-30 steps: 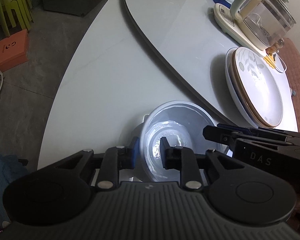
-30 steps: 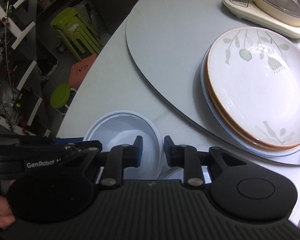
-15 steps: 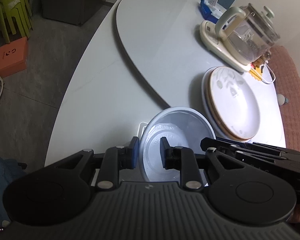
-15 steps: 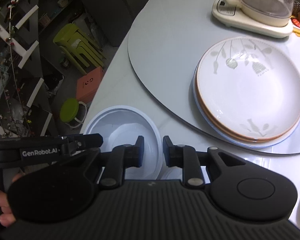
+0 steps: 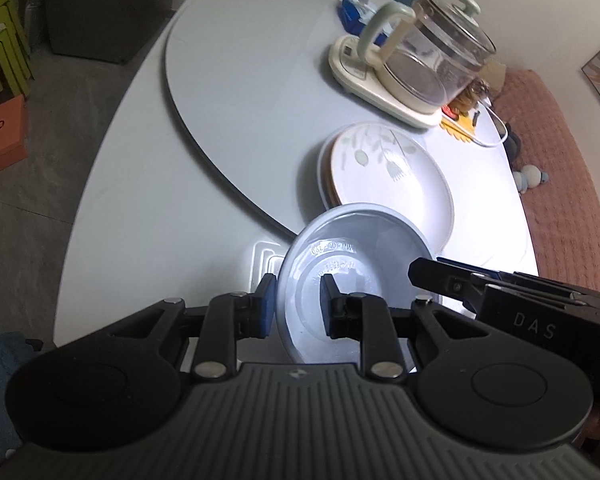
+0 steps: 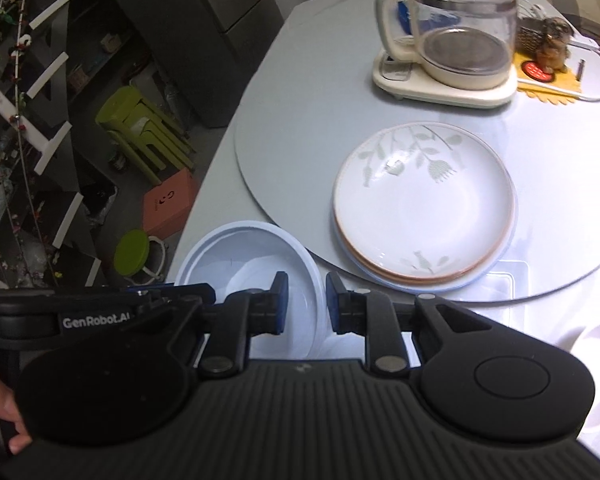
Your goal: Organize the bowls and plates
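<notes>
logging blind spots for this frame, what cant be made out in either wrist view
- Left wrist view: the near part of the plastic bowl is hidden by the left gripper body.
- Right wrist view: the bowl's near rim is hidden behind the right gripper, so whether it truly grips is unclear.
- Plate stack: the number of plates is too hard to count.
- White dish: cut off by the right edge and washed out by glare.
</notes>
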Demonstrator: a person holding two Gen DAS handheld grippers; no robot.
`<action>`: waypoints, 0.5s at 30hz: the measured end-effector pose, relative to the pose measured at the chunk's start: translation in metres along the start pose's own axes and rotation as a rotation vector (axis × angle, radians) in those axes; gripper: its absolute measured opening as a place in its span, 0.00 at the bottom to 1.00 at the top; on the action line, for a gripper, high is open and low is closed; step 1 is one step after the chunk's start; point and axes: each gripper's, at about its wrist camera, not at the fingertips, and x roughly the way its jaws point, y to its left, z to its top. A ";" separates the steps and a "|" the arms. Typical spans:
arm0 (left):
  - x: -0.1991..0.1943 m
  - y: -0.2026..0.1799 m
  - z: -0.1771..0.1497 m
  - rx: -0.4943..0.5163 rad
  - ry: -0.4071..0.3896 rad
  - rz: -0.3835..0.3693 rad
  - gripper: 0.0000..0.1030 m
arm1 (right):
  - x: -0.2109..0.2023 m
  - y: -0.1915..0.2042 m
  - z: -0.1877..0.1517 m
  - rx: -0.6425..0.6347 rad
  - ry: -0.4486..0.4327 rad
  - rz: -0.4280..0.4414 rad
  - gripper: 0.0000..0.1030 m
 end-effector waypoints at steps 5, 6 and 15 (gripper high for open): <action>0.023 -0.024 -0.005 0.062 0.047 0.039 0.26 | 0.003 -0.012 -0.011 0.019 0.024 -0.050 0.23; 0.027 -0.030 -0.005 0.082 0.045 0.053 0.26 | 0.004 -0.014 -0.013 0.016 0.028 -0.059 0.23; 0.056 -0.032 -0.016 0.043 0.124 0.040 0.27 | 0.015 -0.036 -0.026 0.054 0.081 -0.078 0.24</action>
